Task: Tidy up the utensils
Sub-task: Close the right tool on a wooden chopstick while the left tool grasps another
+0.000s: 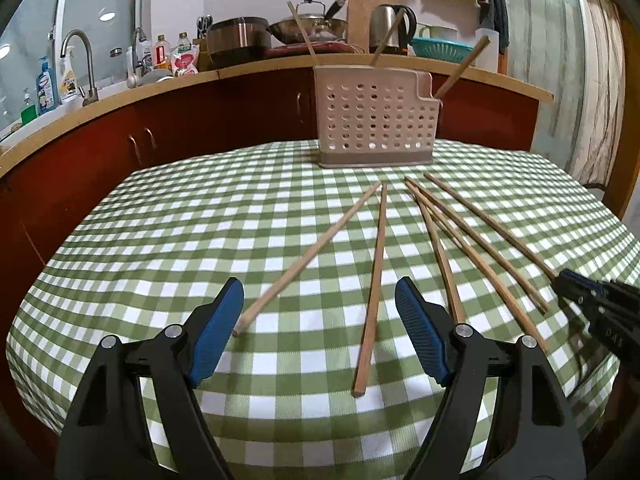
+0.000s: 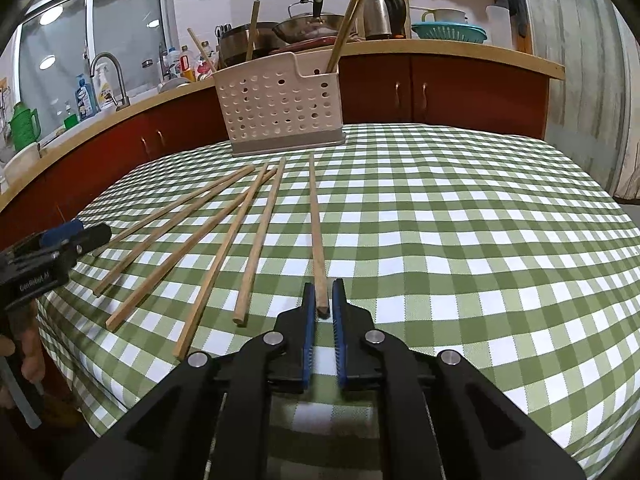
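- Right wrist view: right hand-held gripper (image 2: 323,294) is clenched on the near end of one chopstick (image 2: 315,216), lying toward twelve o'clock on the bench (image 2: 460,240).
- Left hand-held gripper (image 1: 319,300) hangs released over another chopstick (image 1: 372,292).
- Risk: an end grip may let it droop and miss the holder (image 2: 280,108).

Chopsticks (image 2: 256,240) look like plain wood, matt, w/ a light grain. Cloth (image 2: 460,220) under them is soft woven fabric, green-white checks. Holder (image 2: 280,108) behind the chopsticks is matt plastic w/ holes. Gripper pads (image 1: 420,332) near them: blue ribbed rubber, black plastic arms, shiny metal pins.
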`<state>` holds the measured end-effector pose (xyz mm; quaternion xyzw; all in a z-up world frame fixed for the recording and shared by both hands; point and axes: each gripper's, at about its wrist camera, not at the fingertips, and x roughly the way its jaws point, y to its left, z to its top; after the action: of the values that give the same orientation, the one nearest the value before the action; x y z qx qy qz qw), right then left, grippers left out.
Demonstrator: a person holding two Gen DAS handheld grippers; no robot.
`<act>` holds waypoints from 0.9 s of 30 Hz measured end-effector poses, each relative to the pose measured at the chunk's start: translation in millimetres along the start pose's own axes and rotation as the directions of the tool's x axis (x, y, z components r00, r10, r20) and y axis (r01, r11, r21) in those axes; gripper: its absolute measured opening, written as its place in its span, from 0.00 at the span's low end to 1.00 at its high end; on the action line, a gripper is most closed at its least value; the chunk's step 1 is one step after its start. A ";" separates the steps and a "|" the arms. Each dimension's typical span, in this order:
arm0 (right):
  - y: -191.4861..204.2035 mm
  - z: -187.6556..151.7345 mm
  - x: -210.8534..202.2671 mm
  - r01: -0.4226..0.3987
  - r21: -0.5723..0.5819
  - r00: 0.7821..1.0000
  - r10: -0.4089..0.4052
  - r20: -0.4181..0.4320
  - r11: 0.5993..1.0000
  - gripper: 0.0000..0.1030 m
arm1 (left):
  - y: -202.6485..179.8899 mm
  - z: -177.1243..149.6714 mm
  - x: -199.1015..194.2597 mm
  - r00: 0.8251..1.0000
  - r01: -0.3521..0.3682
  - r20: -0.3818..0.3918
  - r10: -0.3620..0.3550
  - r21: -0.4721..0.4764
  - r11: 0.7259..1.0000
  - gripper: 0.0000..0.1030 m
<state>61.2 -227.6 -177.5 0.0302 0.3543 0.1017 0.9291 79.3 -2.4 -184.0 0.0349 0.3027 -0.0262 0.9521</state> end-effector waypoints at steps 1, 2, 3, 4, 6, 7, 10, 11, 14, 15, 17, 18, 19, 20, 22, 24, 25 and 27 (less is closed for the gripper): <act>-0.3 0.0 -0.2 -0.001 0.001 1.000 0.001 0.001 1.000 0.10 | -1.4 -2.9 1.0 1.000 0.007 -0.010 -0.007 0.006 1.000 0.68; -0.5 0.1 -0.1 -0.003 0.003 1.000 0.003 0.002 1.000 0.10 | -2.6 -4.8 2.2 1.000 0.011 -0.019 -0.011 0.013 1.000 0.65; -0.7 -0.2 -0.2 -0.005 0.003 1.000 0.005 0.003 1.000 0.10 | -4.1 -7.2 3.5 0.999 0.016 -0.029 -0.015 0.021 1.000 0.63; -0.8 -0.2 -0.1 -0.006 0.003 1.000 0.006 0.004 1.000 0.10 | -5.1 -9.7 4.8 0.999 0.021 -0.039 -0.020 0.028 0.999 0.59; -1.3 -0.1 -0.4 -0.009 0.003 1.000 0.009 0.003 1.000 0.10 | -6.1 -13.7 8.0 0.997 0.038 -0.062 -0.036 0.031 0.999 0.53; -1.7 -0.1 -0.5 -0.010 0.004 1.000 0.010 0.003 1.000 0.10 | -6.4 -16.0 10.0 0.996 0.049 -0.077 -0.046 0.031 0.998 0.49; -2.5 0.5 -0.7 -0.014 0.007 1.000 0.014 0.002 1.000 0.10 | -7.2 -21.8 12.7 0.993 0.067 -0.099 -0.063 0.033 0.997 0.38; -2.8 0.9 -0.7 -0.016 0.006 1.000 0.016 0.002 1.000 0.10 | -7.1 -23.3 12.5 0.992 0.078 -0.097 -0.074 0.033 0.996 0.33; -2.7 1.5 -0.6 -0.026 0.005 1.000 0.026 0.000 1.000 0.08 | -10.5 -24.8 10.7 0.991 0.104 -0.093 -0.099 0.052 0.993 0.17; -2.7 1.8 -0.4 -0.028 0.006 1.000 0.028 -0.001 1.000 0.08 | -12.2 -25.2 10.0 0.990 0.112 -0.093 -0.106 0.058 0.992 0.14; -2.6 1.7 -1.0 -0.028 0.004 1.000 0.028 0.001 1.000 0.08 | -14.8 -25.1 9.4 0.989 0.122 -0.094 -0.115 0.070 0.990 0.08; -2.4 2.0 -2.0 -0.030 0.005 1.000 0.030 0.003 1.000 0.08 | -15.4 -25.3 8.6 0.988 0.126 -0.094 -0.119 0.071 0.990 0.08; -2.2 2.3 -2.9 -0.031 0.005 0.999 0.031 0.006 1.000 0.07 | -15.3 -24.8 8.0 0.988 0.128 -0.094 -0.121 0.071 0.989 0.08; -1.9 2.9 -4.3 -0.032 0.003 0.999 0.032 0.011 0.999 0.07 | -15.3 -24.5 6.9 0.988 0.128 -0.091 -0.121 0.072 0.989 0.08; -0.2 4.7 -8.4 -0.030 -0.006 0.999 0.030 0.026 1.000 0.07 | -15.1 -22.4 2.5 0.991 0.121 -0.072 -0.116 0.080 0.989 0.08; 2.0 7.2 -13.6 -0.028 -0.015 0.999 0.028 0.044 1.000 0.07 | -15.9 -19.2 -3.3 0.993 0.110 -0.044 -0.106 0.091 0.990 0.08; 2.5 8.8 -16.2 -0.027 -0.017 0.998 0.028 0.053 0.999 0.07 | -15.7 -17.7 -5.8 0.994 0.105 -0.031 -0.102 0.094 0.990 0.08; 3.2 12.5 -21.2 -0.025 -0.022 0.997 0.026 0.070 0.999 0.07 | -15.0 -13.2 -12.8 0.996 0.092 0.002 -0.093 0.099 0.991 0.07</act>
<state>53.5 -228.8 -153.9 0.0284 0.3200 0.1163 0.9398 60.2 -15.8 -188.2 0.0680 0.2989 -0.0854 0.9480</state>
